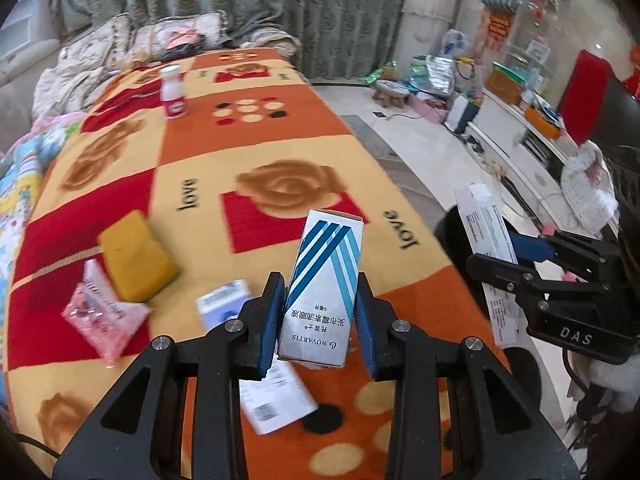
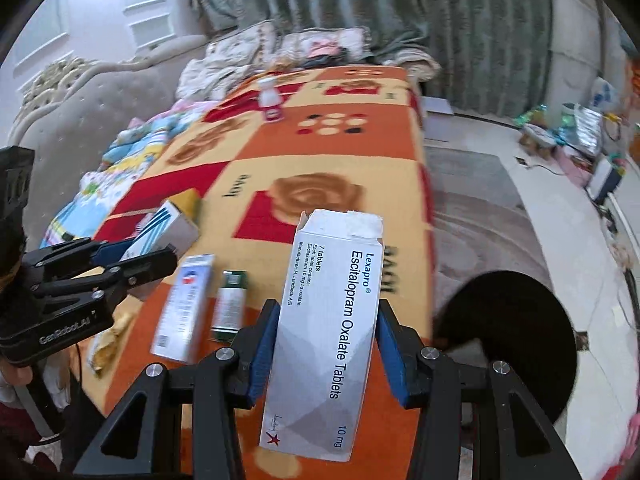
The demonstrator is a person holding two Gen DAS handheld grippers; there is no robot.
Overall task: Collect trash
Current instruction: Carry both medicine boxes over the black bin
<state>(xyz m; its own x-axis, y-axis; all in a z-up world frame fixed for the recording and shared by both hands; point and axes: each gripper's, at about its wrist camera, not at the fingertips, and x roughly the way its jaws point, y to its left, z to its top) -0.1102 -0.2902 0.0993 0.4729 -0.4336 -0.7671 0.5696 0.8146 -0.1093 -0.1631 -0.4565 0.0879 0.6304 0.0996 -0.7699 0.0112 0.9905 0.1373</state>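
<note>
Above the patterned blanket (image 1: pixel 280 128), my left hand-held gripper (image 1: pixel 318 318) is clamped on a blue-striped Novartis carton (image 1: pixel 322 288), its blue pads pressing both narrow sides; the carton stands nearly upright with its open flap uppermost. My right hand-held gripper (image 2: pixel 326 350) is likewise clamped on a grey Lexapro tablet box (image 2: pixel 328 328), held lengthwise between the pads, torn end away from me. Each gripper appears in the other's view: the right one at the right edge of the left wrist view, over a black bin (image 2: pixel 516 340) that stands on the floor just beside the blanket's edge.

Remaining items lying on the blanket:
- a yellow sponge (image 1: pixel 136 256), touching a pink wrapper (image 1: pixel 102 318);
- a small blue-and-white box (image 1: pixel 224 306), blurred, near my left pads;
- a white barcoded box (image 1: pixel 276 396), directly beneath the held carton;
- a long white box (image 2: pixel 184 308) and, just beside it, a narrow green packet (image 2: pixel 230 304);
- a white bottle with a red label (image 1: pixel 174 92), upright, well apart at the far end.

Green curtains (image 1: pixel 320 8) hang behind.
</note>
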